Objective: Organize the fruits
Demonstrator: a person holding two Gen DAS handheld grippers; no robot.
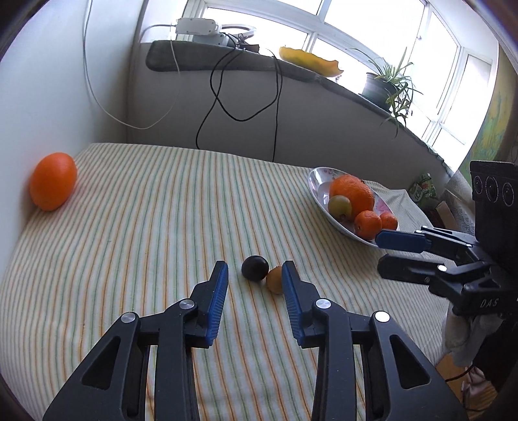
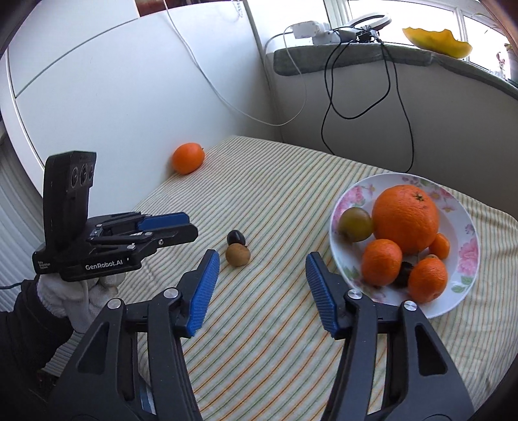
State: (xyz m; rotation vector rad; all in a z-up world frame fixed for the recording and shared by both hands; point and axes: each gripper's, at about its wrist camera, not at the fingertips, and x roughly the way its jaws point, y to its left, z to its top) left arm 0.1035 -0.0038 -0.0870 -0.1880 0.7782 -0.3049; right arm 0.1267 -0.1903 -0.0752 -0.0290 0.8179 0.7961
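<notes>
A flowered plate on the striped cloth holds a big orange, a greenish fruit, small tangerines and a dark fruit. On the cloth lie a dark plum touching a small brownish fruit. A lone orange rests against the far wall. My left gripper is open and empty, just short of the plum pair; it also shows in the right wrist view. My right gripper is open and empty beside the plate; it also shows in the left wrist view.
A windowsill behind the table carries a yellow dish, a potted plant, a white device and hanging cables. White walls close the left and back. The table's edge drops off at right.
</notes>
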